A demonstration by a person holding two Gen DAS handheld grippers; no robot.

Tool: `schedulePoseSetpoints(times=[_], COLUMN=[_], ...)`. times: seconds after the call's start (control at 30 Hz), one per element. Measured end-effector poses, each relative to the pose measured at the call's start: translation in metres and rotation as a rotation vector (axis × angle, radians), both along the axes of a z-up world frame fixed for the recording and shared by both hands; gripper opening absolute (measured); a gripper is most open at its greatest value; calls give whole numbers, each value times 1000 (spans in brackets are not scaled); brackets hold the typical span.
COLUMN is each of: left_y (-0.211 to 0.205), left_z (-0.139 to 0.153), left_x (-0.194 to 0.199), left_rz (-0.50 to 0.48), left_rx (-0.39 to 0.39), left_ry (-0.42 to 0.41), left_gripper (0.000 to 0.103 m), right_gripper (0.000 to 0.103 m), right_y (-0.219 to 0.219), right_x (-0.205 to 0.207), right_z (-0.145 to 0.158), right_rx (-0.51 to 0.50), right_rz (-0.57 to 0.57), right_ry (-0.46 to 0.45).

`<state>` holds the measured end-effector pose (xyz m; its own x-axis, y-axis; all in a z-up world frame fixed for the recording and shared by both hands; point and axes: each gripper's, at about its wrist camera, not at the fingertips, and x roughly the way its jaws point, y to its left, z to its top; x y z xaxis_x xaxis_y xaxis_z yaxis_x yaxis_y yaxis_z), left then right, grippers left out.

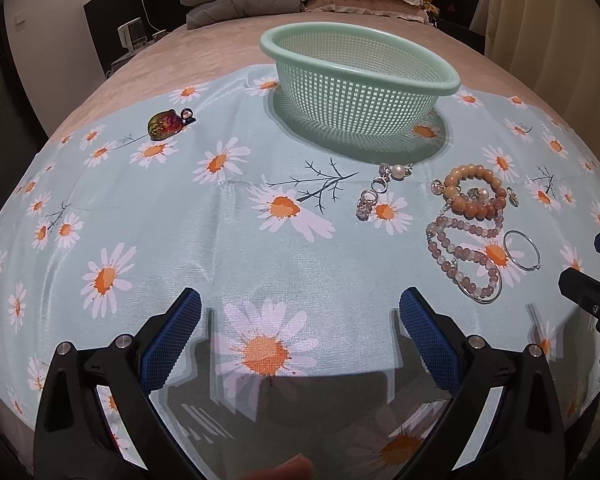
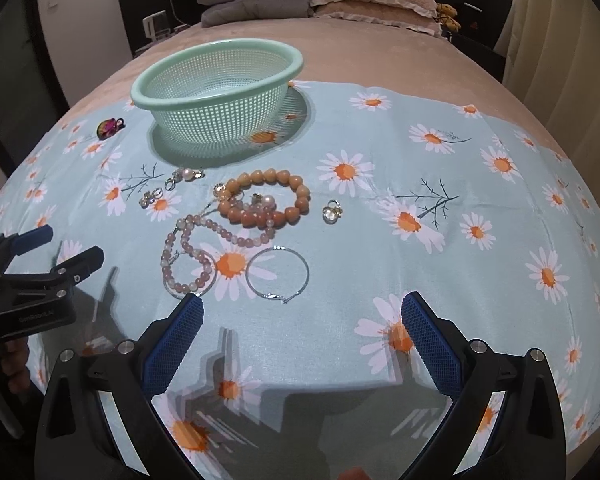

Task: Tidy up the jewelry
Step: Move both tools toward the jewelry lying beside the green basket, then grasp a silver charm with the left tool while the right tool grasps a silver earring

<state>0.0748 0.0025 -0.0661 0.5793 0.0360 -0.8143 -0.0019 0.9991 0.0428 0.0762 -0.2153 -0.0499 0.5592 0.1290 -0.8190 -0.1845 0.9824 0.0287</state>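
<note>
Right wrist view: both tools empty, jewelry loose on the cloth, basket unfilled.

My right gripper (image 2: pixel 301 320) is spread wide and holds nothing; my left gripper (image 1: pixel 300 316) is likewise spread and empty, near the cluster's left side. Nearest my right fingers lies the thin silver hoop (image 2: pixel 277 275), flat on the daisy cloth (image 2: pixel 479 152), just beside the pink bead strand (image 2: pixel 196 256). Beyond sit the orange bead bracelet (image 2: pixel 274 198), a small gold charm (image 2: pixel 331 211) and pearl earrings (image 2: pixel 180 180). Farthest stands the green mesh basket (image 2: pixel 172 92); a dark iridescent clip (image 2: pixel 108 127) lies to its left. I judge the hoop the first pick: straddle its rim, close gently, lift clear of the beads before carrying it to the basket.
</note>
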Motion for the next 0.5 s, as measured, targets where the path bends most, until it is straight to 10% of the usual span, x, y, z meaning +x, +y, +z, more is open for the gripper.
schedulePoseSetpoints(times=[0.5], left_y=[-7], left_z=[-23], left_x=[61], left_rz=[-24], left_rx=[22], left_ry=[6], left_gripper=[98], right_gripper=[95], right_y=[-35], right_x=[73], right_z=[-36], right_rx=[10], right_rz=[-38], right_ry=[-25])
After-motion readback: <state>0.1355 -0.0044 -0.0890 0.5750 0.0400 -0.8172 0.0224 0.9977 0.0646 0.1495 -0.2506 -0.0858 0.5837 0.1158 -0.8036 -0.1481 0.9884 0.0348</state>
